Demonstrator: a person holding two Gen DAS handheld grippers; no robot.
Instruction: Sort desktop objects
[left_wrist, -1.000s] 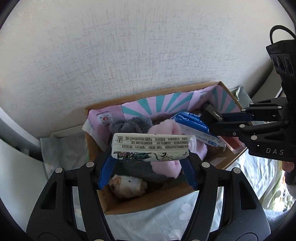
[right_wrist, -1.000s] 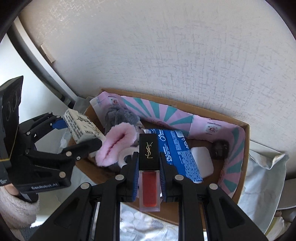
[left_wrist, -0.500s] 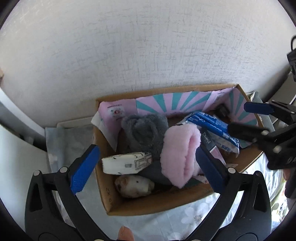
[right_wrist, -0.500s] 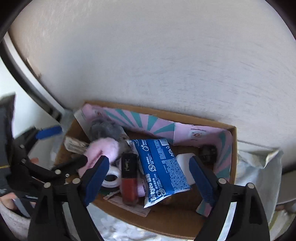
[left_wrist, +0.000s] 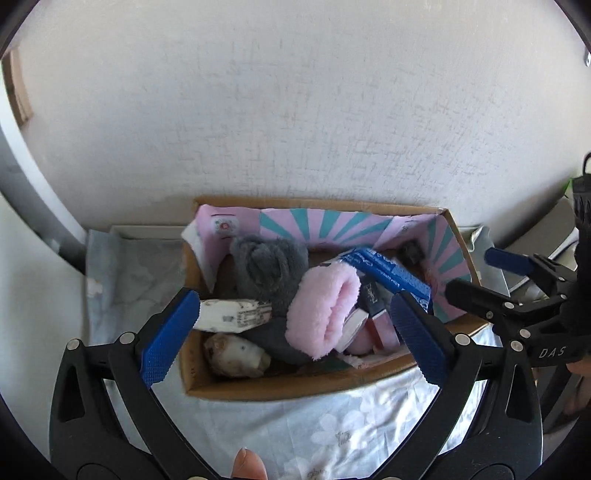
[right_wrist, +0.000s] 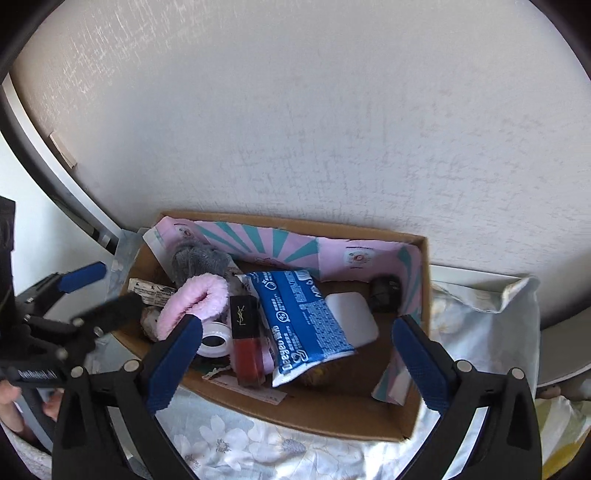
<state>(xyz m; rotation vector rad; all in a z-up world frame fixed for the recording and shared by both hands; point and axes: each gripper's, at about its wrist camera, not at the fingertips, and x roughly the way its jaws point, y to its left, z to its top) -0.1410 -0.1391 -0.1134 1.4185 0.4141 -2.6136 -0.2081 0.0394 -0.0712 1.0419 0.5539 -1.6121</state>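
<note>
Both of your grippers have just let go. The left gripper (left_wrist: 291, 332) now stands wide and empty above the near edge of the box (left_wrist: 280, 391); a second ago it pinched the white pack (left_wrist: 232, 315), which now lies inside at the left end, above the stone (left_wrist: 236, 356) and beside the pink scrunchie (left_wrist: 325, 314). Your right gripper (right_wrist: 295, 354) is likewise spread wide with nothing in it; the lipstick (right_wrist: 245, 339) it carried now rests in the box between the tape ring (right_wrist: 214, 341) and the blue pack (right_wrist: 306, 325). Farther in sit the grey scrunchie (right_wrist: 199, 260), the white case (right_wrist: 352, 317) and a small black thing (right_wrist: 386, 293) by the far wall. No loose item shows on the floral cloth (right_wrist: 258, 443), so the sorting looks nearly or wholly done.
</note>
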